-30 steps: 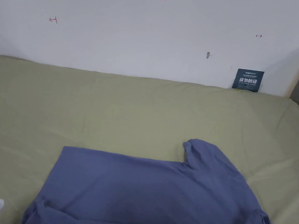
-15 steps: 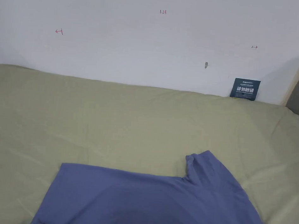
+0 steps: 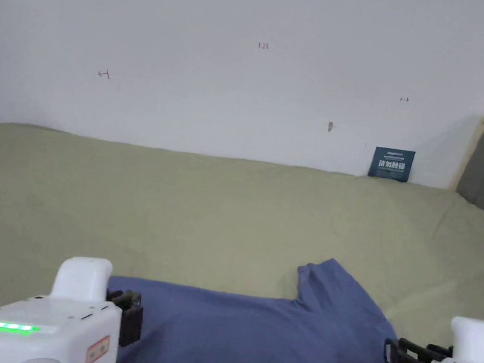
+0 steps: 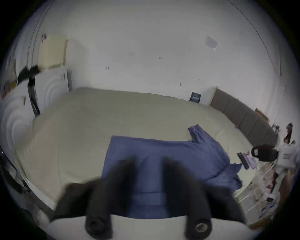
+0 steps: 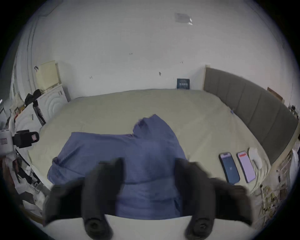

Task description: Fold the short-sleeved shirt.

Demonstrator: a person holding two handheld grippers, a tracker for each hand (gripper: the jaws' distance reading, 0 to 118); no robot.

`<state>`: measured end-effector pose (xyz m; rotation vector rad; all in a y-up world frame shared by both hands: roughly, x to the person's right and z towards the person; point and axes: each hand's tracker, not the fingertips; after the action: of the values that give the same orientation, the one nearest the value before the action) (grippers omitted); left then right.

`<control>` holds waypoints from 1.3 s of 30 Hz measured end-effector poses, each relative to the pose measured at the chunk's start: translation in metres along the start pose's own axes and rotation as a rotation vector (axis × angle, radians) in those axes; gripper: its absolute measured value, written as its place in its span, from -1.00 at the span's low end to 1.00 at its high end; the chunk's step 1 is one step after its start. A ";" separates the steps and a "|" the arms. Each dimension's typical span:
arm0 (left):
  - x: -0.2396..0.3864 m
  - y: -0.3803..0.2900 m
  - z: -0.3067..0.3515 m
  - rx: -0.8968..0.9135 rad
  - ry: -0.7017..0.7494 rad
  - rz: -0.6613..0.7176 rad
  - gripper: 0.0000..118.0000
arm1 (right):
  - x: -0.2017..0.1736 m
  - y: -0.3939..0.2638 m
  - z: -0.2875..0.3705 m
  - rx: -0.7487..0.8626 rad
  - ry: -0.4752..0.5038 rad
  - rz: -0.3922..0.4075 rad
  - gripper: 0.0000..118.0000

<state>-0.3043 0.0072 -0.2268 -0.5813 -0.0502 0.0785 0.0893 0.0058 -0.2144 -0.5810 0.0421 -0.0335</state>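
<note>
A blue short-sleeved shirt lies spread on the olive-green bed sheet, with one sleeve pointing toward the wall. My left gripper hovers at the shirt's left edge, and my right gripper hovers at its right edge. In the left gripper view the left gripper is open above the shirt, with nothing between the jaws. In the right gripper view the right gripper is open wide over the shirt, also holding nothing.
A white wall runs behind the bed, with a small dark sign at its foot. A grey padded headboard borders the right side. Two phones and a white pad lie on the sheet right of the shirt. Clutter stands beyond the left side.
The head camera has tilted upward, so the shirt sits lower in the picture. Both grippers have come up into the bottom corners of the head view. The shirt lies as before.
</note>
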 end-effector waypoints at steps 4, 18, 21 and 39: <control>0.042 -0.010 0.004 0.026 0.022 0.003 -1.00 | -0.037 -0.009 0.004 0.051 0.014 -0.006 -0.98; -0.009 -0.005 -0.067 -0.114 -0.027 0.092 -1.00 | -0.060 -0.037 -0.031 -0.045 0.110 0.029 -0.98; -0.063 0.036 -0.115 -0.195 -0.073 0.134 -1.00 | -0.048 -0.032 -0.042 -0.053 0.099 0.019 -0.98; -0.128 0.054 -0.322 -0.593 0.050 -0.001 0.93 | 0.014 -0.010 -0.096 -0.164 0.074 -0.007 -0.98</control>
<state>-0.4123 -0.1346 -0.5287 -1.1753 -0.0247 0.0469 0.0988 -0.0555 -0.2896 -0.7440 0.1161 -0.0584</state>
